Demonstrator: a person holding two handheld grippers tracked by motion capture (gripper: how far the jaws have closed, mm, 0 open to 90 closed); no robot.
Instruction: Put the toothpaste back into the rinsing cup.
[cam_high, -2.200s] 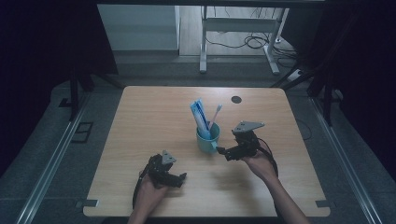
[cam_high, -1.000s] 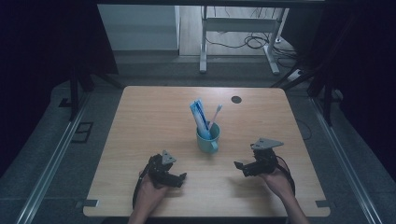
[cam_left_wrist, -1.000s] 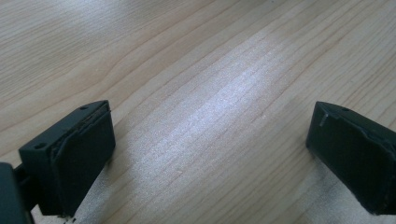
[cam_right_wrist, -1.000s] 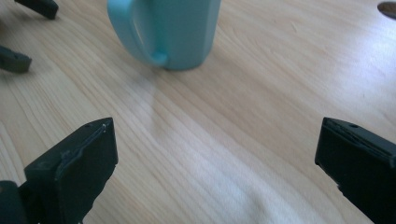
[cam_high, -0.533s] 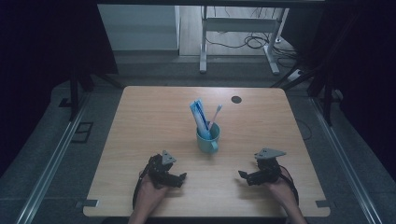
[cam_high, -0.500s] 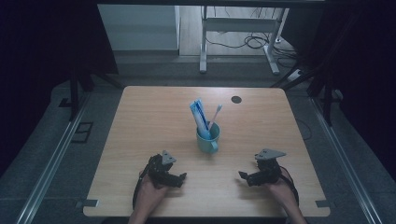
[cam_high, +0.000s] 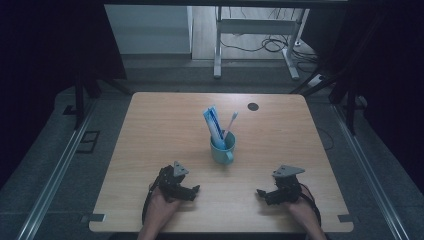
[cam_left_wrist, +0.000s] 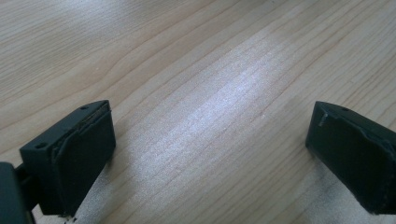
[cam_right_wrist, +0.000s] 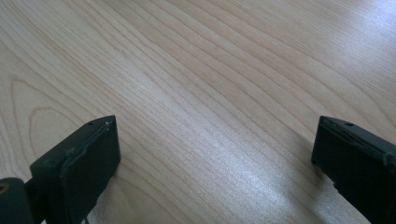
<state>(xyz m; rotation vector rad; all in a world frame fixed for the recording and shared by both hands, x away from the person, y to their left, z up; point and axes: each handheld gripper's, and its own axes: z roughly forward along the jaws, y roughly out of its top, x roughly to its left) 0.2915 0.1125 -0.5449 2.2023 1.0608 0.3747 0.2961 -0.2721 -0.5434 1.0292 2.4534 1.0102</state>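
A teal mug (cam_high: 222, 148) stands upright near the middle of the wooden table (cam_high: 160, 125). A blue-and-white toothpaste tube (cam_high: 214, 126) and a white toothbrush (cam_high: 230, 122) stick out of it. My left gripper (cam_high: 194, 189) rests on the table at the front left, open, with only bare wood between its jaws (cam_left_wrist: 210, 140). My right gripper (cam_high: 260, 193) rests at the front right, also open over bare wood (cam_right_wrist: 215, 149). Both are well short of the mug and point inward toward each other.
A small dark round disc (cam_high: 253, 106) sits in the table's far right part. Beyond the table stand a white desk frame (cam_high: 252, 30) and loose cables (cam_high: 272, 45) on the floor. Metal rails (cam_high: 55, 170) run along both sides.
My right gripper has drawn back from beside the mug to the table's front right and settled there. The left gripper and the mug have stayed put.
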